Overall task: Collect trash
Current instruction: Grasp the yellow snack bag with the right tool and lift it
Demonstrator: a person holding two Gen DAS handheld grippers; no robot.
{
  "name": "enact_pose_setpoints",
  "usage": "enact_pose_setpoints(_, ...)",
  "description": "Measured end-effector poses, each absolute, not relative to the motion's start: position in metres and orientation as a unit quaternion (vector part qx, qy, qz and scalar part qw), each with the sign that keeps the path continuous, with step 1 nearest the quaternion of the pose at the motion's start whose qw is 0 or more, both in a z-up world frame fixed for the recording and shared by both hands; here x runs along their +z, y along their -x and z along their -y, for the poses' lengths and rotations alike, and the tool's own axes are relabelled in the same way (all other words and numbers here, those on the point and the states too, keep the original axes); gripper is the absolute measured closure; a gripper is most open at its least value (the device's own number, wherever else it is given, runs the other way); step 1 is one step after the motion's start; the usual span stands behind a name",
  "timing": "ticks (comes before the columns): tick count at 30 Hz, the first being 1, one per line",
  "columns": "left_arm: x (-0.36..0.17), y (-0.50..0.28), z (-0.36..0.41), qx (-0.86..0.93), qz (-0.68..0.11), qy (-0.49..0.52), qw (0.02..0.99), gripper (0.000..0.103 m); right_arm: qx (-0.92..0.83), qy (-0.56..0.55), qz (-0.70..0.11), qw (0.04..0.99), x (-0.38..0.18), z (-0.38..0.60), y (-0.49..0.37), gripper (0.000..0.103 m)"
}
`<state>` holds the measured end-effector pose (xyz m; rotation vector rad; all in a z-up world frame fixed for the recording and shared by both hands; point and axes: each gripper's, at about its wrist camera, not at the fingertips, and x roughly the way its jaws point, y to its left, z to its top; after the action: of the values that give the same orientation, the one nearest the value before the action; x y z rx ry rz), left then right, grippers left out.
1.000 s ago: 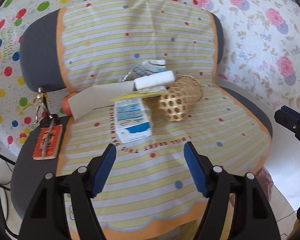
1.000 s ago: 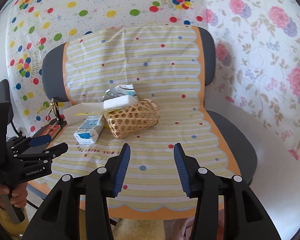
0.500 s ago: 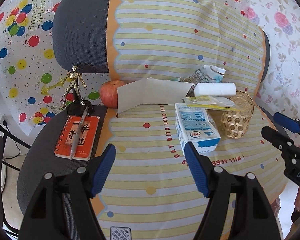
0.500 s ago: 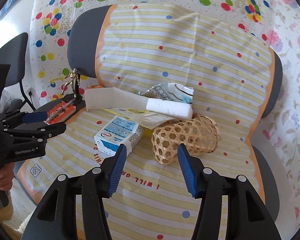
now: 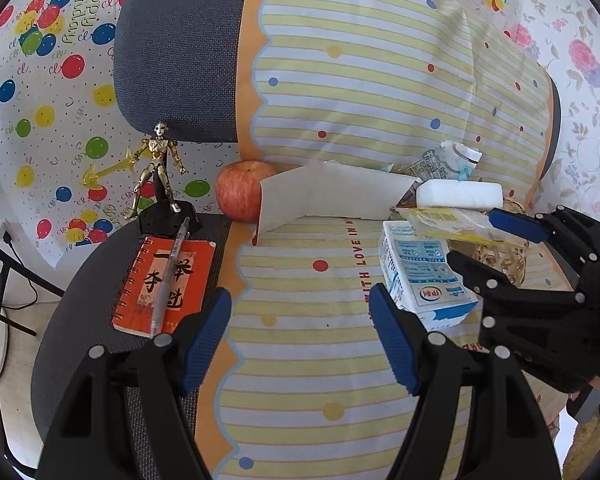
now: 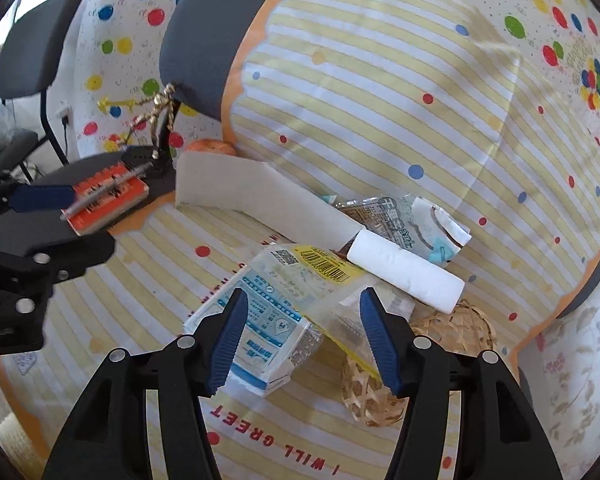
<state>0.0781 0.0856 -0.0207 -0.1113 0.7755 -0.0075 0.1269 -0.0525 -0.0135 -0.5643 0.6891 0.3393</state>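
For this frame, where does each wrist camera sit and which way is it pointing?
Left wrist: on the left gripper, low over the seat's left part, facing the chair back; notebook, figurine, apple; its own open fingers show, and the right gripper enters from the right.
Right wrist: on the right gripper, close above the trash pile, open fingers flanking the milk carton and clear wrapper; the left gripper shows at left.
Shared: milk carton, white foam block, folded paper, wicker basket.

Likely home: floral wallpaper (image 5: 580, 56), office chair (image 5: 172, 60), party cloth (image 5: 44, 60).
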Motion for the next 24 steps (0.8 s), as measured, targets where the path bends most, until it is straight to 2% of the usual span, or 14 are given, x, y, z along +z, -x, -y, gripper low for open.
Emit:
enact_pose_setpoints(2, -0.024, -0.078, -0.087, -0.002, -0.381, 0.059, 0.923, 0.033, 0.141, 0.309, -0.317, 0.885, -0.021, 0.046, -0.132, 0.049)
enact_pose_setpoints(3, -0.025, -0.078, -0.088, -0.002, -0.383, 0.061, 0.922, 0.033, 0.139, 0.319, -0.311, 0.884, -0.023, 0.045, -0.133, 0.061)
enact_pose_setpoints(4, -0.026, -0.077, -0.090, -0.001, -0.384, 0.063, 0.921, 0.033, 0.135, 0.330, -0.303, 0.884, -0.025, 0.044, -0.133, 0.078)
enact_pose_setpoints(5, -0.026, -0.075, -0.091, 0.003, -0.385, 0.065, 0.921, 0.033, 0.128, 0.337, -0.295, 0.885, -0.025, 0.044, -0.133, 0.082)
enact_pose_setpoints(7, -0.026, -0.070, -0.096, 0.012, -0.383, 0.066, 0.921, 0.033, 0.123, 0.321, -0.270, 0.899, -0.014, 0.051, -0.128, 0.100)
enact_pose_setpoints(18, -0.011, -0.056, -0.092, 0.015, -0.376, 0.053, 0.925, 0.033, 0.156, -0.011, -0.163, 0.974, 0.094, 0.176, -0.067, 0.101)
enact_pose_setpoints(24, -0.010, -0.065, -0.075, -0.002, -0.366, 0.024, 0.930, 0.033, 0.112, -0.085, -0.130, 0.982, 0.103, 0.227, -0.037, 0.101)
